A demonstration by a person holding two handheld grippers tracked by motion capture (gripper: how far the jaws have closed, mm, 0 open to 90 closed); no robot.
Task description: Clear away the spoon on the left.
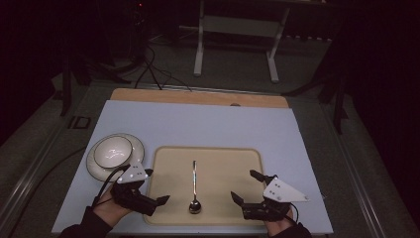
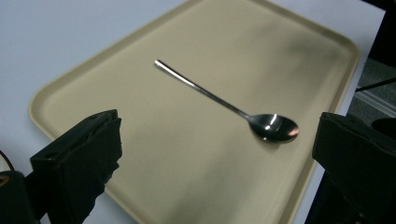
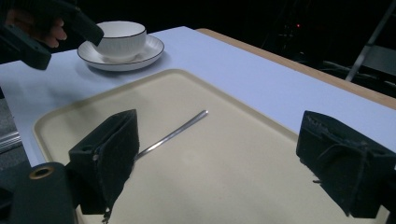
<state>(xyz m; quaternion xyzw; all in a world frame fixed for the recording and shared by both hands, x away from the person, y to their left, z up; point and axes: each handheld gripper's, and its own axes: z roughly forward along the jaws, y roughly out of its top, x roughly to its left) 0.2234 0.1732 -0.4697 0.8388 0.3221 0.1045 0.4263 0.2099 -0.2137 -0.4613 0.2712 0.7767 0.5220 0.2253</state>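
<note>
A metal spoon [image 1: 194,184] lies on the beige tray [image 1: 168,163], bowl toward me, handle pointing away. My left gripper [image 1: 155,186] hovers over the tray's left edge, open and empty; in the left gripper view the spoon [image 2: 224,103] lies ahead between the wide-apart jaws. My right gripper [image 1: 246,187] stands open over the tray's right part, nothing in it; its view shows the spoon's handle [image 3: 175,133] passing behind the left jaw. A white bowl [image 1: 113,151] sits on a saucer [image 1: 134,144] left of the tray.
The tray rests on a pale blue-white mat [image 1: 208,124] over a wooden table [image 1: 198,96]. Cables and a metal stand's legs [image 1: 270,54] are on the floor beyond the table. The bowl and saucer [image 3: 121,46] appear far off in the right gripper view.
</note>
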